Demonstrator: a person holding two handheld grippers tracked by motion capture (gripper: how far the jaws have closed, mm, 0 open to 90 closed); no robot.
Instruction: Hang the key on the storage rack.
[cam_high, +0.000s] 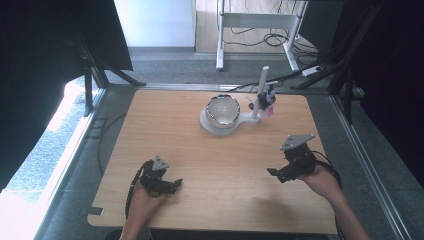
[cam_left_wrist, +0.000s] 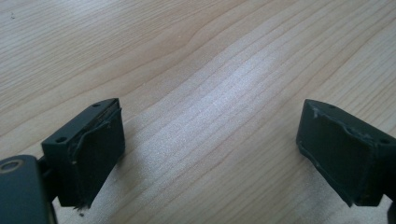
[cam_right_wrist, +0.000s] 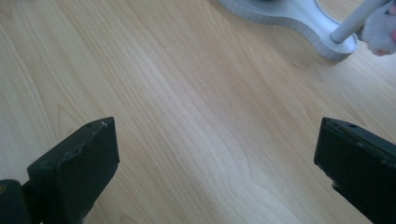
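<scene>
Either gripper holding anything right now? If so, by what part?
Nothing held. Left gripper and right gripper both have jaws open over bare table.

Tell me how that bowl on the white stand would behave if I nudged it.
The bowl looks glossy and rigid, so probably slippery and breakable. It sits on the stand, seemingly loose, so a push might slide or tip it off. The stand's base is broad and flat, so it would likely slide rather than topple.
</scene>
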